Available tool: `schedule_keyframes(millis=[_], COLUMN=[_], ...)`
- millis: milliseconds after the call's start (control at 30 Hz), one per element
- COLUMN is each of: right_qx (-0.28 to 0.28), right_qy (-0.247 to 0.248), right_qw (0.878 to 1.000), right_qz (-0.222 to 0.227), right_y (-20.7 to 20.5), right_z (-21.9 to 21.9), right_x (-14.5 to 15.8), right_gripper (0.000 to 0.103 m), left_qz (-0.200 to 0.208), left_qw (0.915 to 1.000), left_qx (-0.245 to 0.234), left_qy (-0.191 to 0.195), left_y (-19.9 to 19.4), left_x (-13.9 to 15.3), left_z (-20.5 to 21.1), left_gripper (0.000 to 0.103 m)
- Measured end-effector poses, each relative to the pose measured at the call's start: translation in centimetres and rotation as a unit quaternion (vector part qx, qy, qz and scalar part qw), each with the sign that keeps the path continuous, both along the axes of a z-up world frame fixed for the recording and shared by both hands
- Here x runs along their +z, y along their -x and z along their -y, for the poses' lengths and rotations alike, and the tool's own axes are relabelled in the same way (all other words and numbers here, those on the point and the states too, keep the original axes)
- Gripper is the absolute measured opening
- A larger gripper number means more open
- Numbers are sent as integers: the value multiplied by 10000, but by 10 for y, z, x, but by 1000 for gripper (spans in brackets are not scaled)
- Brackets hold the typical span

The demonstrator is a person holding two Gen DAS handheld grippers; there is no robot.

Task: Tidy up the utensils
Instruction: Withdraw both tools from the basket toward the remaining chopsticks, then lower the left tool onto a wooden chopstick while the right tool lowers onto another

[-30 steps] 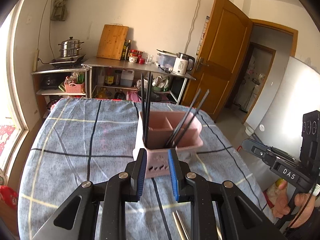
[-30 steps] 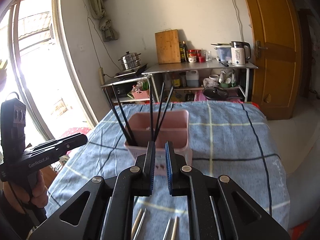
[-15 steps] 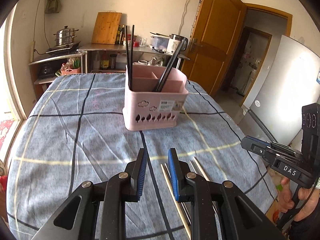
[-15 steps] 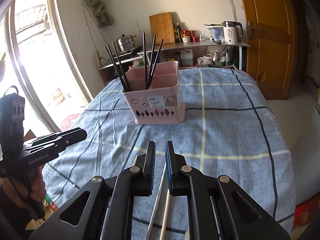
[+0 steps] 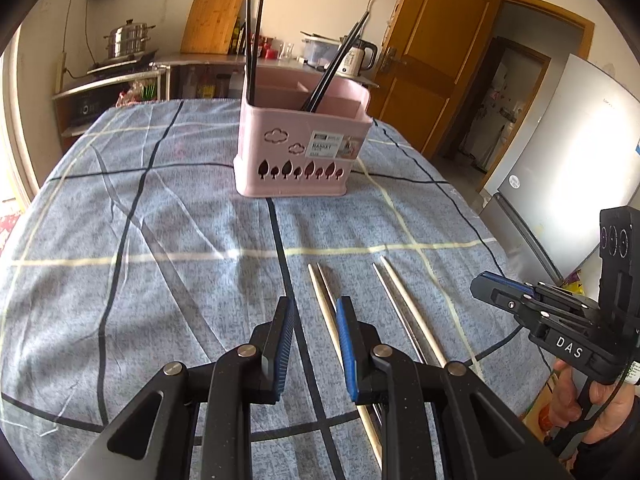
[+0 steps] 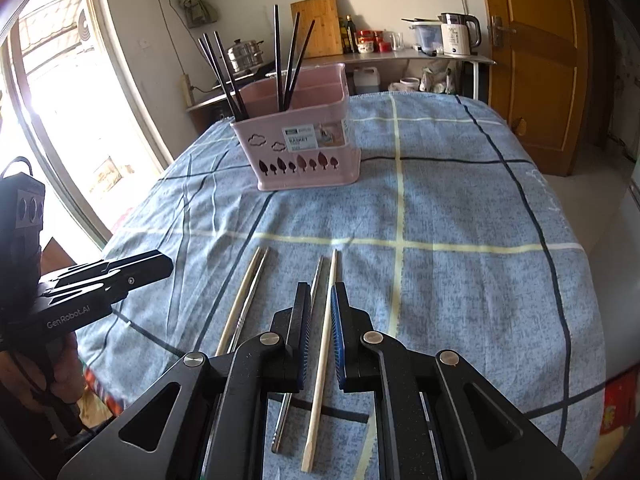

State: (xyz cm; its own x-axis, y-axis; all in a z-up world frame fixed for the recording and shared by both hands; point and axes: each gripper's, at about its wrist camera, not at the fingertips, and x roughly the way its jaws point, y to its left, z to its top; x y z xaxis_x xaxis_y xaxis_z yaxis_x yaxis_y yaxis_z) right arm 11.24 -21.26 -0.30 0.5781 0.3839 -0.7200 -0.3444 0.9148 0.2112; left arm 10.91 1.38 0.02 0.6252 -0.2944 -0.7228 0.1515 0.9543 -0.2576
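A pink utensil basket (image 5: 300, 148) (image 6: 302, 144) stands mid-table and holds several black chopsticks (image 5: 253, 40) (image 6: 289, 56). Two loose pairs lie on the cloth near the front edge, each a wooden chopstick beside a metal one: a left pair (image 5: 322, 296) (image 6: 244, 292) and a right pair (image 5: 404, 308) (image 6: 326, 300). My left gripper (image 5: 315, 312) is open and empty, just left of the left pair. My right gripper (image 6: 320, 300) is open and empty above the right pair, the wooden stick showing between its fingers. Each gripper shows in the other's view (image 6: 120, 276) (image 5: 520, 300).
The table wears a blue checked cloth (image 5: 160, 220) (image 6: 460, 220). Behind it are metal shelves with a pot, a cutting board (image 5: 212, 24) and a kettle (image 6: 458, 34). A wooden door (image 5: 436, 48) and a fridge (image 5: 568, 140) stand at the right, a window (image 6: 48, 100) at the left.
Both grippers have pulled back from the basket toward the front edge and dropped lower. The loose chopstick pairs have come into view under them. The jaws have stayed open.
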Motion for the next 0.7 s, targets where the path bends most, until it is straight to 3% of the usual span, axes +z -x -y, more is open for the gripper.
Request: schedule_keyframes(millis=[433, 700], right_qx=[71, 93], right_qy=[232, 394], right_qw=[9991, 9979], right_qz=[-334, -513], right_y=[-28, -47], right_z=[-14, -21], right_x=[-27, -40], right_gripper=[14, 14], left_qz=[-587, -748], left_qw=[9982, 9972], left_qx=[-17, 0], left_qy=[-73, -64], left_y=[-47, -67], left_x=[-37, -48], left_z=[13, 19], left_gripper=[21, 22])
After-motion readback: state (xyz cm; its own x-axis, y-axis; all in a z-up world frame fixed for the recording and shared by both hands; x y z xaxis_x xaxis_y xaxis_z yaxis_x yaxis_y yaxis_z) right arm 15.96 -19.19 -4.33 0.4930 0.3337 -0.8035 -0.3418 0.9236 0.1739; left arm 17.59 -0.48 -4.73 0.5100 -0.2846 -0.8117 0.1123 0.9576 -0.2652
